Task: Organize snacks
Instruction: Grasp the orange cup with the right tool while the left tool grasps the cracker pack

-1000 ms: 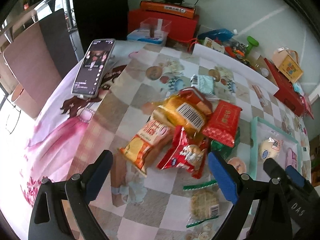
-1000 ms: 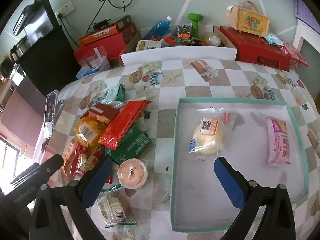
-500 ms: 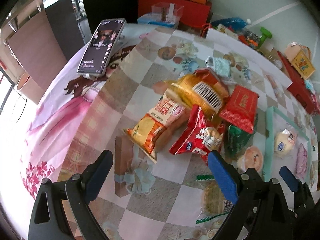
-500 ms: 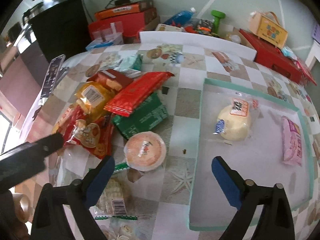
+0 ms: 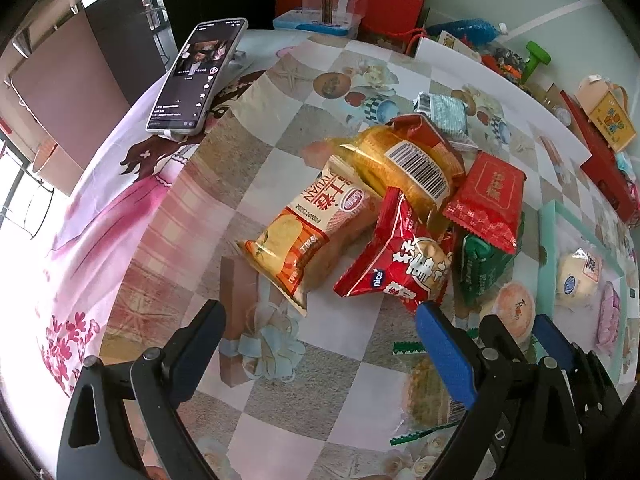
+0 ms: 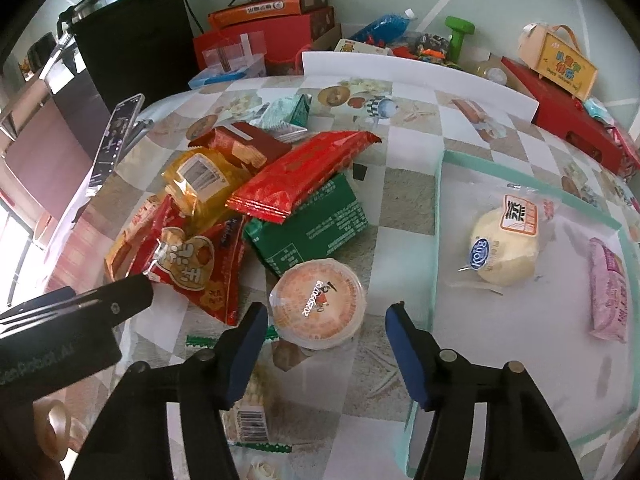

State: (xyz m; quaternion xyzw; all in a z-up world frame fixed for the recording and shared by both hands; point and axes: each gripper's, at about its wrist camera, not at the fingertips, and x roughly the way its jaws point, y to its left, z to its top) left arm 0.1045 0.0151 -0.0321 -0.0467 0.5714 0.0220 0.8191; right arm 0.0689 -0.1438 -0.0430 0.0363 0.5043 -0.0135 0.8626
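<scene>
A pile of snack packets lies mid-table: an orange chip bag (image 5: 308, 240), a red bag (image 5: 400, 264), a yellow bag (image 5: 408, 164), a flat red packet (image 6: 296, 172) and a green box (image 6: 312, 228). A sealed jelly cup (image 6: 318, 304) sits just left of the teal tray (image 6: 436, 240). My right gripper (image 6: 326, 344) is closing around the cup; the cup is between the fingertips, and the pads stand clear of it. My left gripper (image 5: 320, 344) hangs open above the cloth, short of the chip bag. A bun (image 6: 504, 252) and a pink packet (image 6: 608, 288) lie in the tray.
A cracker packet (image 5: 428, 396) lies under the right gripper, near the front. A phone (image 5: 196, 76) leans on a stand at the table's far left edge. Red boxes (image 6: 264, 36), a white board (image 6: 420, 72) and toys crowd the back.
My right gripper has swung left from over the tray to the jelly cup, come lower, and its jaws have narrowed. My left gripper has sunk a little toward the pile.
</scene>
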